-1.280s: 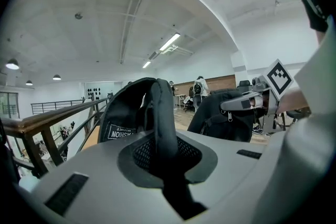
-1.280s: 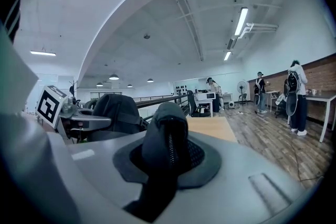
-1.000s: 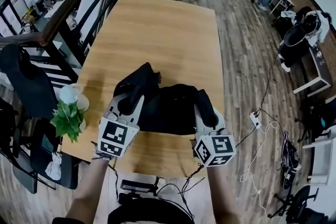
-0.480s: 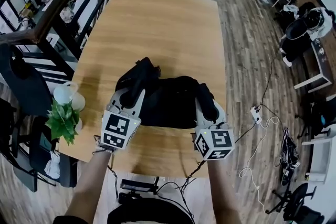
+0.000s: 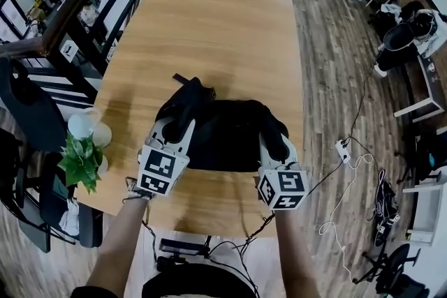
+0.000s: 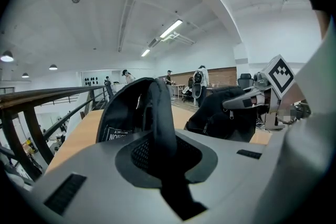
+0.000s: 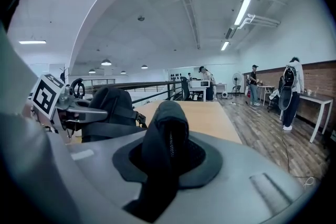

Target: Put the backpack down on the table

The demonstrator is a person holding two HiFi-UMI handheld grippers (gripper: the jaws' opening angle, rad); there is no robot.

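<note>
My left claw was clamped tight on the backpack. My right claw was easing open, fabric between its jaws. The backpack was by the tabletop's near edge.

A green potted plant stands just beside two white pots, near a dark railing. A white power strip with its cables lies on the wood-plank floor.
</note>
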